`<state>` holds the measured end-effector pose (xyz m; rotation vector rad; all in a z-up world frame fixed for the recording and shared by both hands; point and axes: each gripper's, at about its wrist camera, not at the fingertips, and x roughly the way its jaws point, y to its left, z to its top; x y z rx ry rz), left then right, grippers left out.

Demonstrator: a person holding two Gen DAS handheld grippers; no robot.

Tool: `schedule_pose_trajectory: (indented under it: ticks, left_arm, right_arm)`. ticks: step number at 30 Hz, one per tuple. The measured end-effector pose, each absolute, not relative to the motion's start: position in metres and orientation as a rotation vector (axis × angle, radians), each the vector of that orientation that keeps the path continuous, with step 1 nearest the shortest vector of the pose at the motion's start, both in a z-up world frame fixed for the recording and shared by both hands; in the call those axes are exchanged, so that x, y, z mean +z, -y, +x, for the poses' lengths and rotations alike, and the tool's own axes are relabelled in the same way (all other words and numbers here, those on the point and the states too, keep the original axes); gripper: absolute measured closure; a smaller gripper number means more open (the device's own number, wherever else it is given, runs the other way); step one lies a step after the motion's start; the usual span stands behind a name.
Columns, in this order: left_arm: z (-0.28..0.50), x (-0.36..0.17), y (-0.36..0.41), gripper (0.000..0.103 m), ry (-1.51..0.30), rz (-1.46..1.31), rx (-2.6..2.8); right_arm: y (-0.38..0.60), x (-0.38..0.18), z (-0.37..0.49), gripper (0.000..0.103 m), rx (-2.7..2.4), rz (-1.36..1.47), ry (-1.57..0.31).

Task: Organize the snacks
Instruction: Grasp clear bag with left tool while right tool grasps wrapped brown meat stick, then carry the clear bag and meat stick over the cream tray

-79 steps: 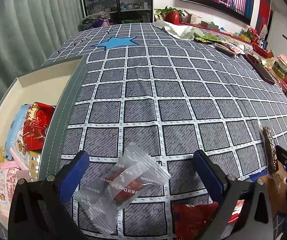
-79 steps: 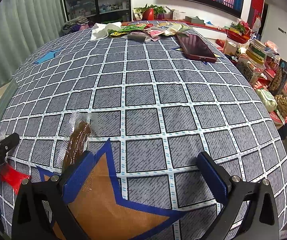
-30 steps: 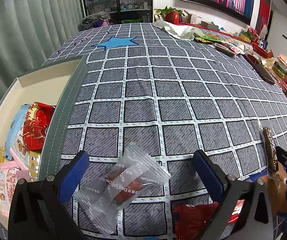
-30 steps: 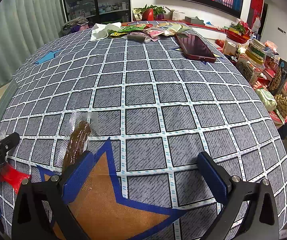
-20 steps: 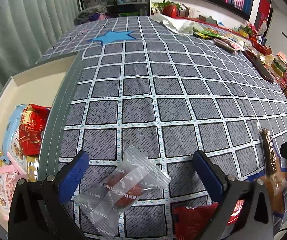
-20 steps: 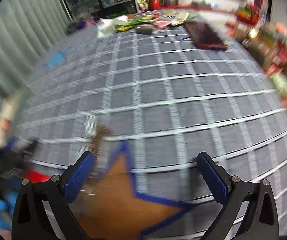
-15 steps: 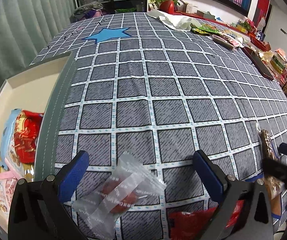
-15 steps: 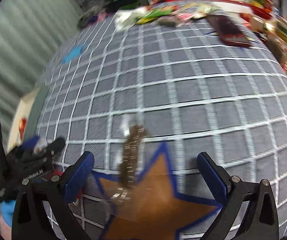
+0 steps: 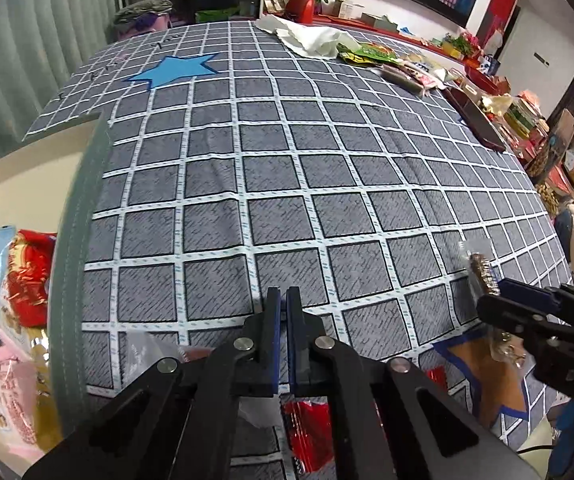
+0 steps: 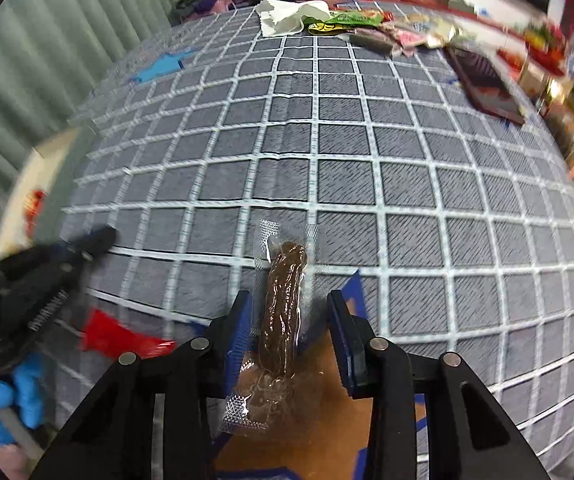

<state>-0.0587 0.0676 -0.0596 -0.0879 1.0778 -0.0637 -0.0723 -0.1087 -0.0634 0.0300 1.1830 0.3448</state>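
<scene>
My left gripper (image 9: 283,300) is shut with its blue pads together, and nothing shows between the tips. The clear packet with a red snack (image 9: 159,350) lies under and behind its fingers, mostly hidden. A red wrapper (image 9: 311,428) lies below the gripper body. My right gripper (image 10: 291,312) is partly open, its pads on either side of a brown snack stick in clear wrap (image 10: 283,312), apart from it. That stick lies across the edge of an orange star patch (image 10: 327,420). The right gripper also shows in the left wrist view (image 9: 527,312).
A cream box with a grey-green rim (image 9: 75,248) at the left holds several snack packets (image 9: 27,280). At the far side of the checked cloth lie a white tissue (image 9: 315,40), more snack packets (image 9: 371,52) and a dark phone (image 9: 479,120). A blue star patch (image 9: 175,68) is far left.
My left gripper has closed from wide open and moved forward over the clear packet. My right gripper has swung left, narrowed, and now straddles the brown snack stick.
</scene>
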Motion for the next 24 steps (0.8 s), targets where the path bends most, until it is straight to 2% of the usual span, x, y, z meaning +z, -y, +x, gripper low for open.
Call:
schedule_pose_trajectory:
  ticks: [13, 19, 20, 21, 22, 23, 24]
  left_arm:
    - [-0.076, -0.019, -0.085, 0.1, -0.991, -0.077, -0.088]
    - [-0.068, -0.032, -0.091, 0.096, -1.065, -0.033, -0.052]
    - [-0.066, -0.037, -0.091, 0.089, -1.087, -0.03, -0.048]
    - [-0.065, -0.041, -0.091, 0.074, -1.102, -0.03, -0.051]
    - [-0.064, -0.046, -0.09, 0.064, -1.117, -0.026, -0.052]
    - [-0.063, -0.051, -0.089, 0.043, -1.123, -0.016, -0.038]
    - [-0.063, -0.055, -0.088, 0.032, -1.123, -0.001, -0.021]
  right_arm:
    - [0.101, -0.033, -0.077, 0.063, 0.406, 0.067, -1.126]
    - [0.102, -0.036, -0.078, 0.063, 0.423, 0.087, -1.13]
    - [0.102, -0.037, -0.078, 0.063, 0.426, 0.09, -1.132]
    - [0.102, -0.037, -0.078, 0.063, 0.427, 0.092, -1.133]
    - [0.102, -0.038, -0.078, 0.063, 0.43, 0.094, -1.134]
    - [0.102, -0.038, -0.078, 0.063, 0.433, 0.097, -1.134]
    - [0.103, -0.039, -0.078, 0.063, 0.437, 0.098, -1.136]
